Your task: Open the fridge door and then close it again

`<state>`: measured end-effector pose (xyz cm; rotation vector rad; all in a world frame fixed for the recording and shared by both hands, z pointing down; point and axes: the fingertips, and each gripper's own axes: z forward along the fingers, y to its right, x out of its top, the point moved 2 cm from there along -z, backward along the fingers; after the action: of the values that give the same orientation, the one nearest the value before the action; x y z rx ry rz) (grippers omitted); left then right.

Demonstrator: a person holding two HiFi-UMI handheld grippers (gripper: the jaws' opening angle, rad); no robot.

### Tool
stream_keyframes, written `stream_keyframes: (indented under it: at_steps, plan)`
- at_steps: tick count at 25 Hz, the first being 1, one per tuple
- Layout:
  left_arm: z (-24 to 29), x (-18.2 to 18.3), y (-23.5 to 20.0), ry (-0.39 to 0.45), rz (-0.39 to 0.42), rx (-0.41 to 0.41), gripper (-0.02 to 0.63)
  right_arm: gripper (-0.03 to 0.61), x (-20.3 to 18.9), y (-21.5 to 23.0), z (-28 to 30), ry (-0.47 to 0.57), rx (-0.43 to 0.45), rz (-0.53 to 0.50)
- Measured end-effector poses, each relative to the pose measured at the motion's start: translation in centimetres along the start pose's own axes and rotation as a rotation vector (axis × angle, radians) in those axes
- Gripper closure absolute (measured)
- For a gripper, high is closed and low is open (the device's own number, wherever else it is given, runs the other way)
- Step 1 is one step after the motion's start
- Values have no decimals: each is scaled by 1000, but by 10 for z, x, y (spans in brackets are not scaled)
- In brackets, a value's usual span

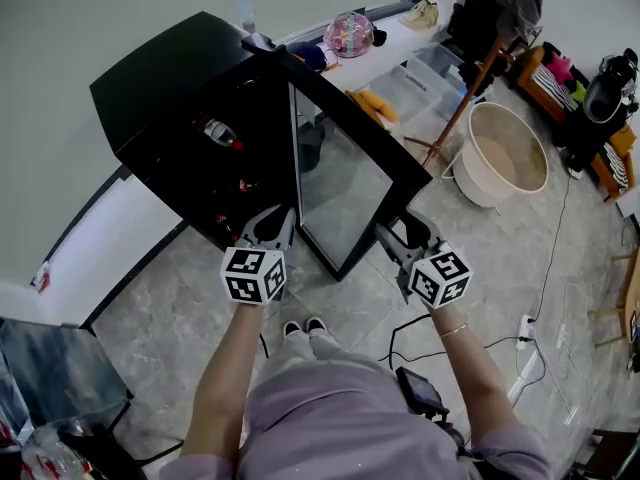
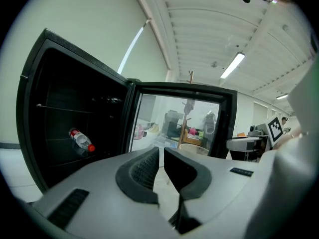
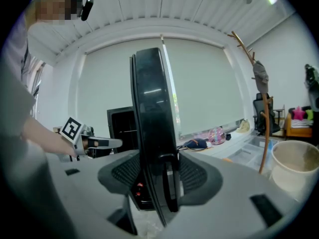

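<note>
Fridge door (image 1: 345, 183): standing wide open.
Right gripper (image 3: 159, 176): clamping the door's free edge.
Left gripper (image 2: 160, 164): hovering closed and empty before the fridge (image 1: 165, 93).
Bottle (image 2: 81, 139): lying inside.

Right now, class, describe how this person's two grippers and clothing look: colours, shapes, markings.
The left gripper and right gripper match: pale grey bodies, dark ribbed pads, each bearing a white cube with black square markers. The person wears a lilac short-sleeved top and a thin bracelet.
</note>
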<state>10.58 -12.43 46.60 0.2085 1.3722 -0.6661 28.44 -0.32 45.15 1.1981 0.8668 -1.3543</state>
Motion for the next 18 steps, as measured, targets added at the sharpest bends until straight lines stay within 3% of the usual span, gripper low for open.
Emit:
stream_keyframes:
  at_steps: [18]
  plan:
    - [-52, -30, -2, 2, -13, 9, 581, 350, -5, -112, 15, -55, 310, -82]
